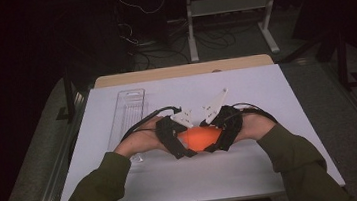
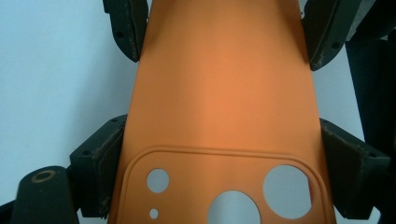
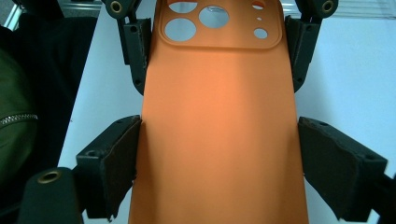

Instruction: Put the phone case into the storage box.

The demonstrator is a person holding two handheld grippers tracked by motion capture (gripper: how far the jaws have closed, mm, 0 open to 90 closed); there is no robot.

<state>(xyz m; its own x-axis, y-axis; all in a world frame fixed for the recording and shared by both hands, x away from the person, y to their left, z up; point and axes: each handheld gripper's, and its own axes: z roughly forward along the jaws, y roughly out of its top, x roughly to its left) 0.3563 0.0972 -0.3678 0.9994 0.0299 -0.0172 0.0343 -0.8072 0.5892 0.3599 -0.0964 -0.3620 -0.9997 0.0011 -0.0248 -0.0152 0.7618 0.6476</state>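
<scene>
Both hands met low over the white table [image 1: 267, 101], left gripper [image 1: 180, 141] and right gripper [image 1: 220, 135] each squeezed an end of the orange phone case [image 1: 199, 138], no writing seen.

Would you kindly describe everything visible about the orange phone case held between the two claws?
The orange phone case looks like matte, soft silicone, plain-backed, with a raised rounded frame around several round camera cutouts at one end. It is empty and held over the white table sheet. The left claw grips the camera end by its long edges, pads against both sides; the right claw clasps the opposite end the same way.
</scene>
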